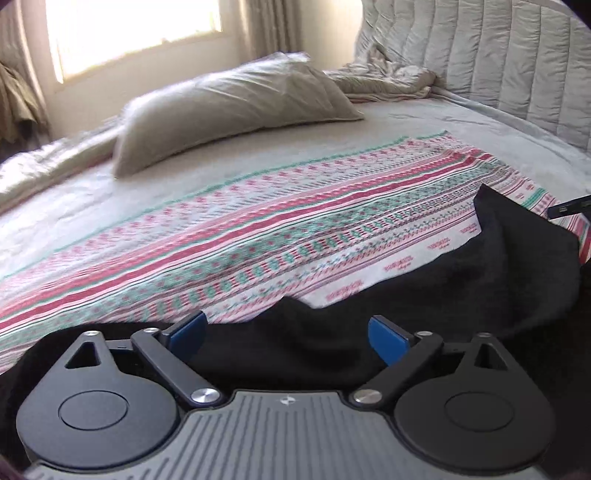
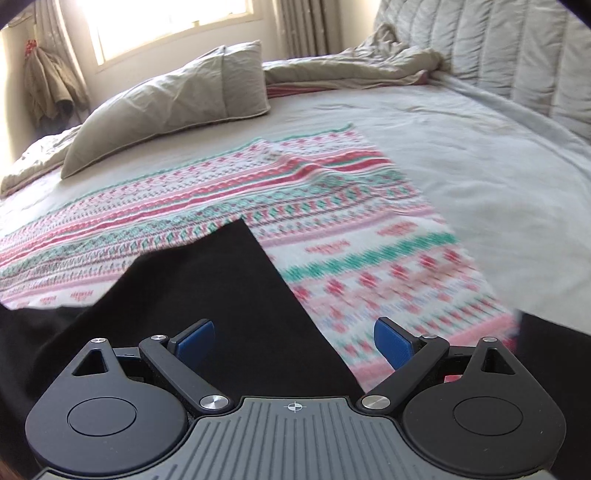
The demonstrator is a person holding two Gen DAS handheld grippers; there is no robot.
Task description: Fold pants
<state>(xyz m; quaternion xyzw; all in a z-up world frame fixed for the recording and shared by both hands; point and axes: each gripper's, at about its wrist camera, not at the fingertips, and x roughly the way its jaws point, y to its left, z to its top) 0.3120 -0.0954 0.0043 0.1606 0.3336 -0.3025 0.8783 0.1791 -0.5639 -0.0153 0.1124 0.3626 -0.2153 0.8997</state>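
Bedroom, daylight through a window [image 2: 162, 18] behind the bed [image 2: 461, 147], which carries a grey sheet and a quilted grey headboard [image 1: 498, 62]. A patterned red, green and white blanket [image 1: 258, 229] lies flat across the mattress. A grey pillow [image 1: 229, 107] rests beyond it, a crumpled duvet [image 2: 351, 66] near the headboard. The black pants [image 2: 207, 295] lie on the blanket's near edge, one squared end reaching up over the pattern. Left gripper [image 1: 286, 338]: blue pads spread wide above the black fabric, gripping nothing. Right gripper [image 2: 293, 341]: pads also wide apart, over the pants' edge and blanket, nothing clamped.
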